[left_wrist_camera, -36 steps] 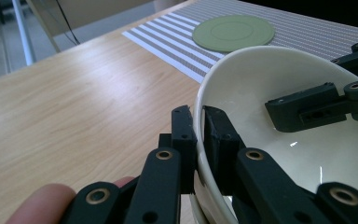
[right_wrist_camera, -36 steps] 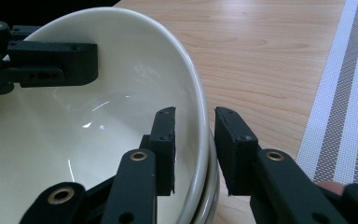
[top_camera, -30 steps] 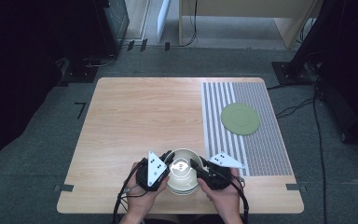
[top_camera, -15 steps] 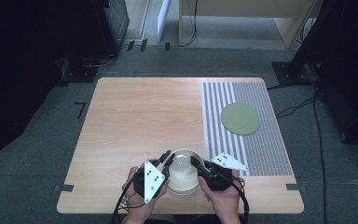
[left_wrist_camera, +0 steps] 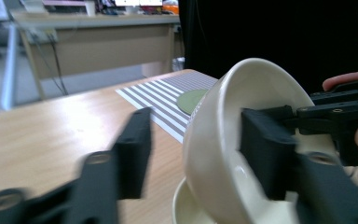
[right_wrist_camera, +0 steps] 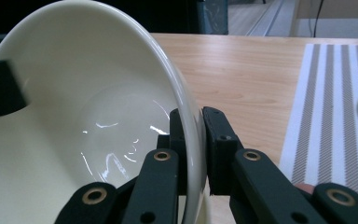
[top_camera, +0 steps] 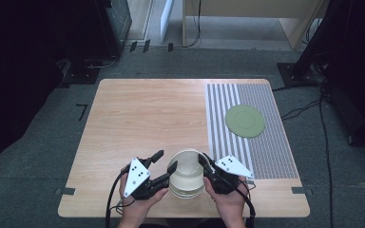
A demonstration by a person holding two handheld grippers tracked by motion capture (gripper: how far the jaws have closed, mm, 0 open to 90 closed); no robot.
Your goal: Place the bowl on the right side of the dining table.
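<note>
Right tongs [right_wrist_camera: 193, 140] pinching rim of top bowl [top_camera: 187, 167], tilting it off stacked bowl [left_wrist_camera: 186, 210] underneath. Left tongs [top_camera: 164, 166] just been opening, wall between jaws, not pressing. Separating underway; lifting clear, placing on desk [top_camera: 147, 114] remaining, maybe near green plate [top_camera: 245, 121].

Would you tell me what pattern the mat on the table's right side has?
The mat has grey and white stripes, clearest in the high view.

Bowl [top_camera: 186, 172] sits at my near table [top_camera: 142, 118] edge, atop a second bowl [left_wrist_camera: 186, 210]. Striped mat [top_camera: 271, 152] lies right. Plate [top_camera: 245, 121] on mat, behind.
</note>
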